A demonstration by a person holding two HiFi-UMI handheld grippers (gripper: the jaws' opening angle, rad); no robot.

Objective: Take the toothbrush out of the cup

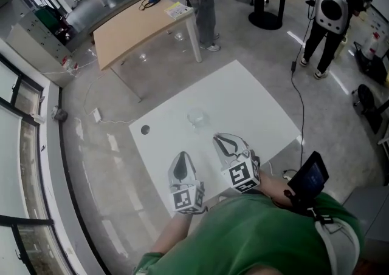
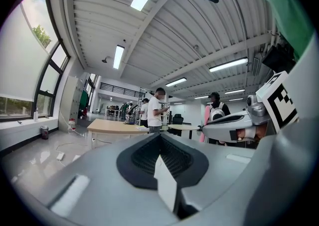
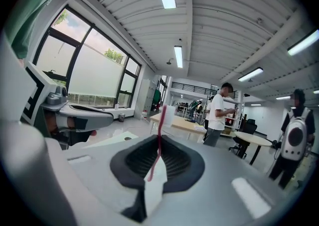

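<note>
Gripping one red toothbrush [image 3: 160, 120], right claw [image 1: 217, 139]; left claw [image 1: 182, 156] closed, empty; one cup [image 1: 197, 118].

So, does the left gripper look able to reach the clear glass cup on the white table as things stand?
Probably yes. The clear glass cup stands alone on the white table, ahead of the left gripper, with nothing between them. Its jaws are together, so they would need opening first.

Green shirt [image 1: 261, 231], grey shoulder strap [image 1: 331, 240]

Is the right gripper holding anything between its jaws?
Yes, the right gripper has its jaws shut on a thin red toothbrush sticking up past them.
</note>
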